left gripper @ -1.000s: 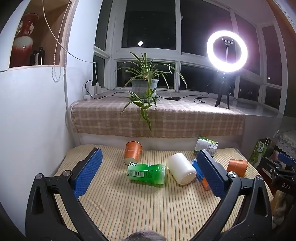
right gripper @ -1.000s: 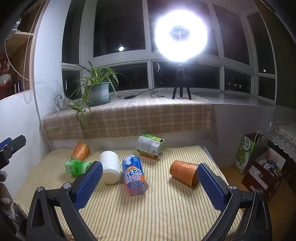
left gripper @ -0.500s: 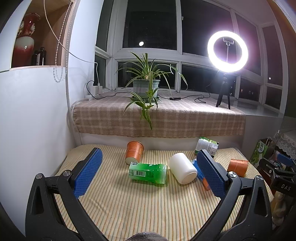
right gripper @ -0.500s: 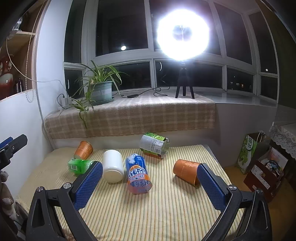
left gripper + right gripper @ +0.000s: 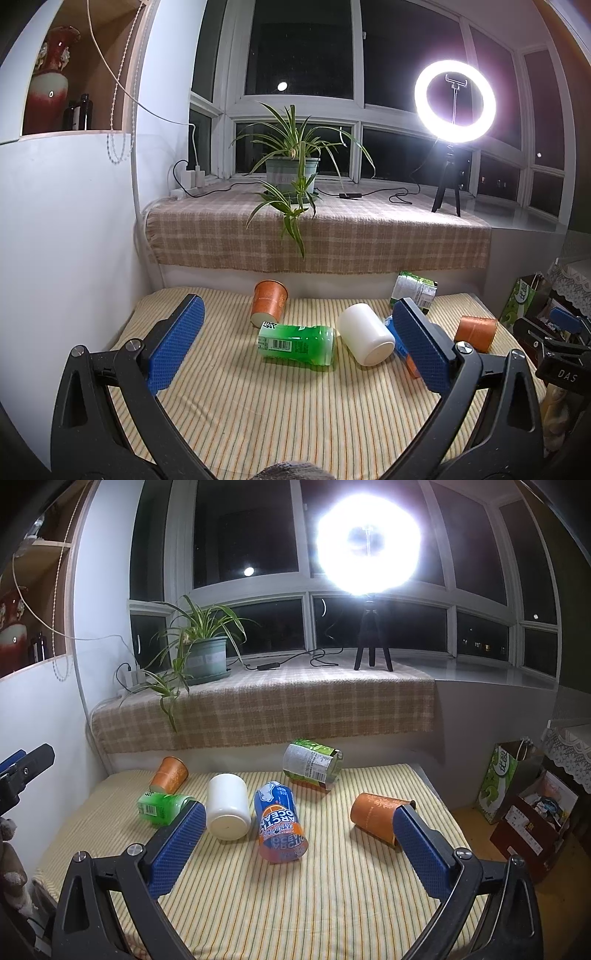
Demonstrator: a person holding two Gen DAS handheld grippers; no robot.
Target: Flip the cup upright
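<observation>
- White cup [image 5: 365,339]: plain, smooth, cylindrical, unmarked; it lies on its side on the striped mat [image 5: 280,413], near the middle of the row of toppled containers; in the right wrist view [image 5: 227,806] its flat closed end faces my camera, so the long axis runs from near to far across the mat, and I cannot see its far end.
- Neighbours: the green bottle [image 5: 297,343] lies on its side just to the cup's left, long axis left to right, barcode up; the blue and orange can [image 5: 280,825] lies just beside the cup on the right, its axis near to far; whether either touches the cup I cannot tell.
- Orange cups: one [image 5: 269,302] tips against the back edge of the mat, behind the green bottle; the other [image 5: 380,818] lies on its side well to the right, partly behind my right finger.
- Green-labelled can [image 5: 312,763]: on its side at the back of the mat.
- My left gripper [image 5: 295,350]: blue pads spread wide, holding nothing, above the near mat; the bottle and cup show between the pads.
- My right gripper [image 5: 295,843]: likewise spread wide and empty; the cup and can show between its pads.
</observation>
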